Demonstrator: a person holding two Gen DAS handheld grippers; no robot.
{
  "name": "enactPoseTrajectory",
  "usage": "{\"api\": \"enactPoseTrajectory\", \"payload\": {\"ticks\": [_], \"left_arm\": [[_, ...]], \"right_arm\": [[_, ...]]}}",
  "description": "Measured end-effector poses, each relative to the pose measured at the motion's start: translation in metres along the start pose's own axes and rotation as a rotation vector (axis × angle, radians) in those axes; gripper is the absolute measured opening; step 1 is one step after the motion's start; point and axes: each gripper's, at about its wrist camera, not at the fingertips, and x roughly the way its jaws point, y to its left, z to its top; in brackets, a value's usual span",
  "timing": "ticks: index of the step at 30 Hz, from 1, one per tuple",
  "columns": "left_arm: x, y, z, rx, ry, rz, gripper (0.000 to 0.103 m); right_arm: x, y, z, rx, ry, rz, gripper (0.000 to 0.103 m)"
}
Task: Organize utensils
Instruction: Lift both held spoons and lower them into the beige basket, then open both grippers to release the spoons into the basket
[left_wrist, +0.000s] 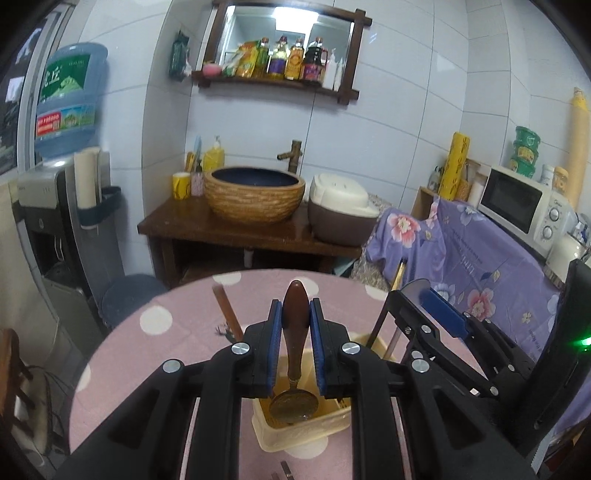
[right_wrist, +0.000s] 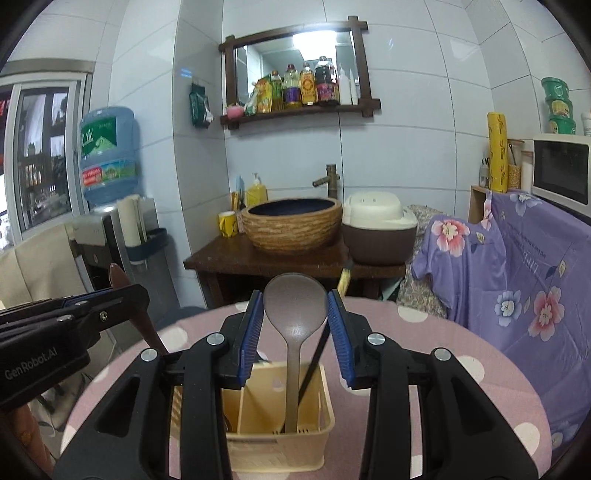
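My left gripper (left_wrist: 295, 314) is shut on the dark wooden handle of a brass spoon (left_wrist: 294, 404), bowl hanging down into a cream plastic utensil holder (left_wrist: 295, 432) on the pink dotted table. My right gripper (right_wrist: 295, 314) has its blue pads touching both edges of a grey-brown ladle (right_wrist: 294, 314) that stands handle down in the same holder (right_wrist: 273, 446). The right gripper also shows in the left wrist view (left_wrist: 439, 314), and the left gripper in the right wrist view (right_wrist: 74, 310) with the spoon handle (right_wrist: 122, 280).
A brown chopstick-like stick (left_wrist: 227, 310) lies on the table (left_wrist: 159, 332) left of the holder. A thin dark stick (right_wrist: 314, 365) leans in the holder. Metal utensil ends (left_wrist: 282, 472) lie at the near edge. A purple-draped cabinet (right_wrist: 517, 277) stands right.
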Motion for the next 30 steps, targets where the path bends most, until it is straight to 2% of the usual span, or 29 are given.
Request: {"api": "enactPoseTrajectory", "payload": {"ticks": [9,15,18,19,23,24,30], "left_arm": [[0.016,0.001,-0.033,0.023,0.048,0.016,0.016],[0.013,0.007,-0.039,0.018,0.04,0.015,0.016],[0.004,0.01,-0.042,0.001,0.026,0.009,0.018],[-0.001,0.012,-0.043,-0.003,0.025,0.007,0.019],[-0.024,0.019,-0.059,-0.02,0.018,0.028,0.045],[-0.03,0.021,-0.066,-0.027,0.026,0.035,0.05],[-0.048,0.03,-0.119,-0.062,0.145,0.044,0.05]], "right_arm": [[0.009,0.0,-0.043,-0.058,0.045,-0.008,0.037],[0.004,0.001,-0.054,-0.088,0.024,-0.002,0.037],[-0.005,-0.004,-0.054,-0.064,0.004,-0.002,0.046],[-0.008,-0.006,-0.053,-0.057,0.0,-0.005,0.05],[-0.034,-0.015,-0.056,-0.032,-0.014,-0.008,0.053],[-0.042,-0.017,-0.059,-0.032,-0.007,-0.008,0.057],[-0.092,-0.019,-0.09,-0.069,0.076,0.007,0.06]]}}
